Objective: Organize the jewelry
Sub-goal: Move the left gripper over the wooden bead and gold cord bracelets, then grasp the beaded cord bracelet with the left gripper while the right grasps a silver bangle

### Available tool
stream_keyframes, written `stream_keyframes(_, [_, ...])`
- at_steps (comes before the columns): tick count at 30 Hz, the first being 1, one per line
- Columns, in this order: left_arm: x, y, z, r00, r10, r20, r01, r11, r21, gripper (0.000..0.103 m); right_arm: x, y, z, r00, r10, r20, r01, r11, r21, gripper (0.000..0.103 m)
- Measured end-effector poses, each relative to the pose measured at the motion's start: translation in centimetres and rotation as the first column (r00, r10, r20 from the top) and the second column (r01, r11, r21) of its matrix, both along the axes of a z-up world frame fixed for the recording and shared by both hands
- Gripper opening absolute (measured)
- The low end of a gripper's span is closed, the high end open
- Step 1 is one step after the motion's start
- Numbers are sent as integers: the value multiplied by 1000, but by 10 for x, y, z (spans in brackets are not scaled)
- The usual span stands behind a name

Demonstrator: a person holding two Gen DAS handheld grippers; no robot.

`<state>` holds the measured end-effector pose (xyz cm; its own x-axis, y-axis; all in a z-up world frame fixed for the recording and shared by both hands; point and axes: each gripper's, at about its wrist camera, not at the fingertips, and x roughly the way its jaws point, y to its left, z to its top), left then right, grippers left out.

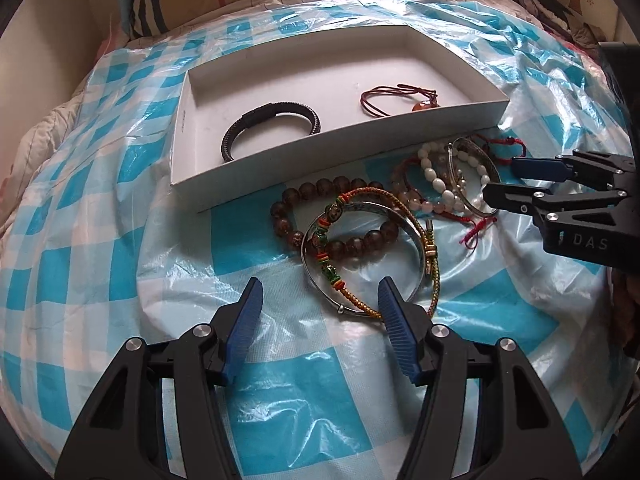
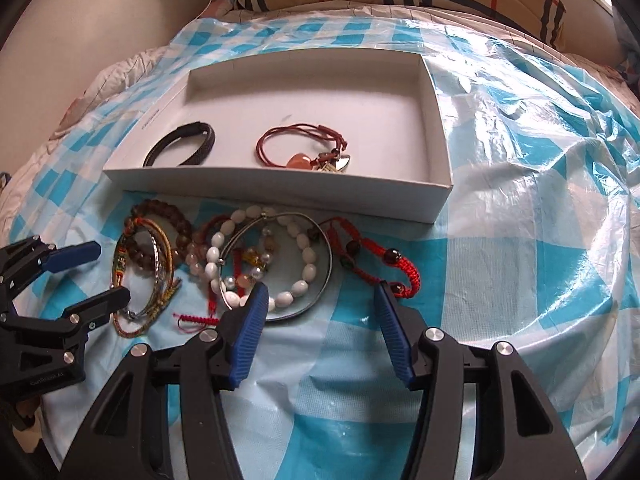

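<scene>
Both claws spread wide, gripping nothing: left claw (image 1: 318,300) by the silver bangle (image 1: 404,222), right claw (image 2: 320,302) over the white bead bracelet (image 2: 308,258). White box (image 2: 280,194) behind.

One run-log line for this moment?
left gripper: open, at silver bangle | right gripper: open, over pile | white box: black bracelet, red cord pendant inside

Left gripper (image 1: 319,295) open over silver bangle (image 1: 416,248) and multicolour braided bracelet (image 1: 434,276). White tray (image 1: 344,152) holds black braided bracelet (image 1: 316,120) and red cord bracelet (image 1: 372,98). Right gripper (image 1: 504,178) at right edge, open.
</scene>
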<state>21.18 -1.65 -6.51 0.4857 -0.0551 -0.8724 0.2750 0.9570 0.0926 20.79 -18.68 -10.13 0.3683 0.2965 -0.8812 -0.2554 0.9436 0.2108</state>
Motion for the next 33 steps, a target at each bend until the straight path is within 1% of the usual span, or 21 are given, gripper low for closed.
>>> stream_keyframes(4, [-9,13,6,999,-29,-17,30,999,26,56,-25,-7,7,999,43,-23,-43,999,10,56])
stream_keyframes(6, [-13,20,14,999,-37,-19,38,999,24,55,-33,-16,15,999,30,-18,-29,998,51,59])
stream_keyframes(8, [-16,26,23,999,-35,7,35,999,19,56,-37,-23,21,1000,9,-4,-9,997,81,62])
stream_keyframes(11, [-12,22,32,997,-49,63,47,998,37,56,-33,-28,22,1000,-14,9,13,994,108,62])
stream_keyframes(13, [-8,11,35,991,-87,102,82,995,54,56,-29,-27,20,1000,-22,4,21,991,135,62])
stream_keyframes(15, [-4,-2,33,981,-131,143,119,989,89,56,-24,-24,16,1000,-28,0,27,987,160,62])
stream_keyframes(18, [6,-18,25,965,-194,174,171,975,139,55,-16,-21,7,999,-36,-6,36,982,184,61])
stream_keyframes(19, [8,-22,21,962,-212,175,186,971,151,52,-15,-19,4,999,-33,-10,34,981,189,59])
stream_keyframes(20, [10,-25,17,960,-227,164,201,966,160,36,-13,-17,2,1000,-25,-16,27,981,192,50])
stream_keyframes(21, [12,-27,15,959,-244,145,222,963,150,15,-13,-15,1,1000,-18,-12,20,982,187,42])
stream_keyframes(22, [12,-29,14,958,-253,137,235,962,137,10,-14,-13,1,1000,-5,-9,7,983,182,36])
stream_keyframes(23, [10,-29,14,957,-258,135,239,961,138,5,-15,-10,1,1000,9,-7,-8,985,175,22])
stream_keyframes(24, [8,-30,14,956,-262,130,244,960,140,4,-17,-8,2,1000,17,-3,-16,986,163,12])
stream_keyframes(25, [6,-29,16,959,-257,122,242,962,125,4,-20,-7,3,1000,22,1,-22,986,164,10])
stream_keyframes(26, [4,-25,18,963,-244,113,235,968,90,4,-22,-8,5,1000,20,5,-21,985,170,9])
stream_keyframes(29, [-4,-8,30,976,-195,97,200,979,-47,3,-33,-16,17,1000,-5,23,0,980,197,6])
stream_keyframes(31, [-10,4,41,982,-167,94,178,976,-127,1,-41,-24,27,999,-27,34,18,974,224,6])
stream_keyframes(33, [-17,12,50,984,-150,99,166,971,-175,0,-49,-32,37,998,-47,41,35,967,251,6])
